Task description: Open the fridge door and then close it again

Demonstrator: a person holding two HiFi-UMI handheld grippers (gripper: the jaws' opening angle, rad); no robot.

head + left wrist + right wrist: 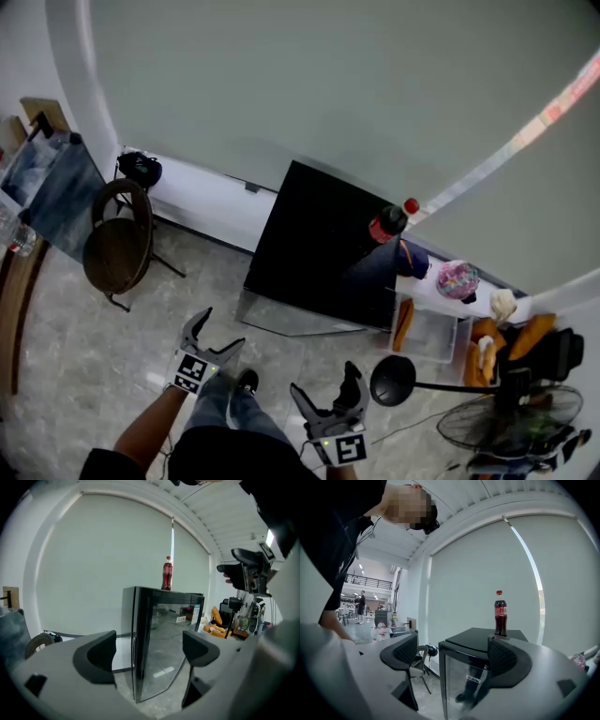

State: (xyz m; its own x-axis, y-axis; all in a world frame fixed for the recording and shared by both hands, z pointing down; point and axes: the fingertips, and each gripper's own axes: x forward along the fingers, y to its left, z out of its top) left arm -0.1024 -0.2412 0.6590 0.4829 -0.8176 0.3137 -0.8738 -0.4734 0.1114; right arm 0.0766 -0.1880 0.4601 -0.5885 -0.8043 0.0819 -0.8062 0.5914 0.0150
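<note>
Nearest the person, the left gripper (217, 330) is hovering at about 7 o'clock in the head view, its jaws standing wide apart with nothing between them; its own view is showing only the fridge (154, 639) beyond the gap. Just beside it, toward 6 o'clock, the right gripper (326, 382) is also holding its jaws spread and empty, and its own view is looking at the fridge's (473, 667) glass front from a corner. Neither gripper is touching anything. Ahead of both, at roughly 12 o'clock, the black fridge (319, 239) is standing on the floor against the pale wall, its glass door (291, 319) facing the person. A cola bottle (387, 223) is standing upright on the fridge top, near its 3 o'clock corner. Off at the fridge's 9 o'clock, well apart from it, a round-seated chair (117, 239) is standing on the floor.
</note>
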